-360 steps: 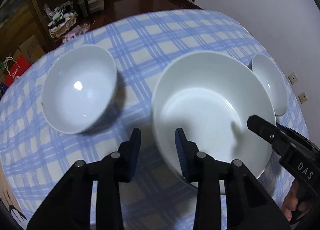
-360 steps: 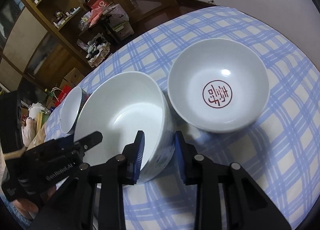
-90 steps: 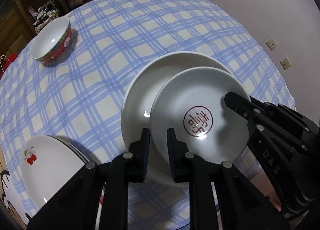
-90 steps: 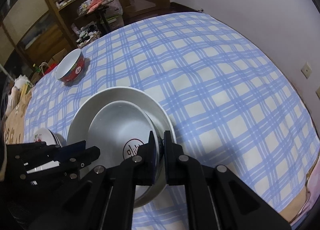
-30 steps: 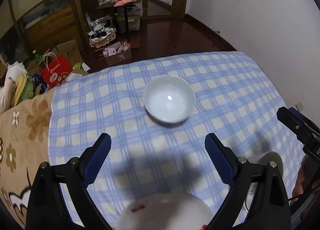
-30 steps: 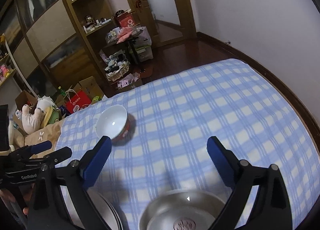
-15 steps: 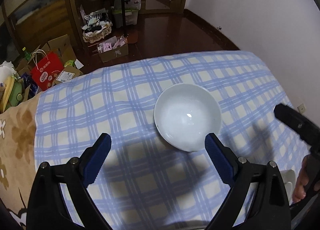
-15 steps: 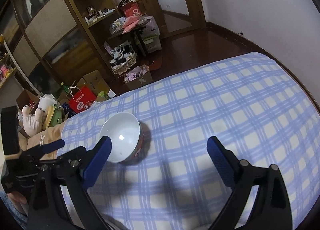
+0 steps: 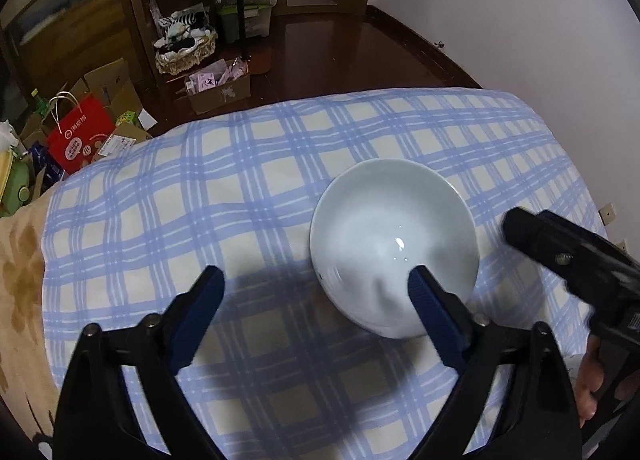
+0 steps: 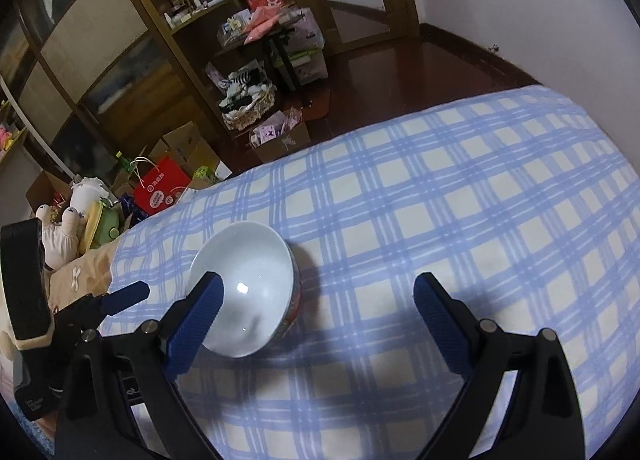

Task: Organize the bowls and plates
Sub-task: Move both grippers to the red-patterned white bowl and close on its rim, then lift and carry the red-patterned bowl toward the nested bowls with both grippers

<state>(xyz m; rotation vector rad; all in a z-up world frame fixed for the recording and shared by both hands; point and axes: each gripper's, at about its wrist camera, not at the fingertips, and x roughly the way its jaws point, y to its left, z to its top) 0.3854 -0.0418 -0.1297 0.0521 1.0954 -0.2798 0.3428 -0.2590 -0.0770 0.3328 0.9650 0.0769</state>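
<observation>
Both my claws are wide open and empty; my left gripper point(image 9: 314, 292) just narrowed slightly, and the bowl point(image 9: 394, 246) now sits lower right, next to stack.

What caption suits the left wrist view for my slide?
Open left gripper above a white bowl on the blue checked tablecloth.

1 bowl point(image 9: 394, 244) on the table point(image 9: 248, 188), near its far edge, white inside with a red outside. 2 tongs: left point(image 9: 316, 300), right point(image 10: 320, 310). Off the table, past the far edge: 1 red bag point(image 9: 78, 138), 1 wicker basket point(image 9: 186, 54), several cardboard boxes point(image 9: 220, 90); exact count unclear.
</observation>
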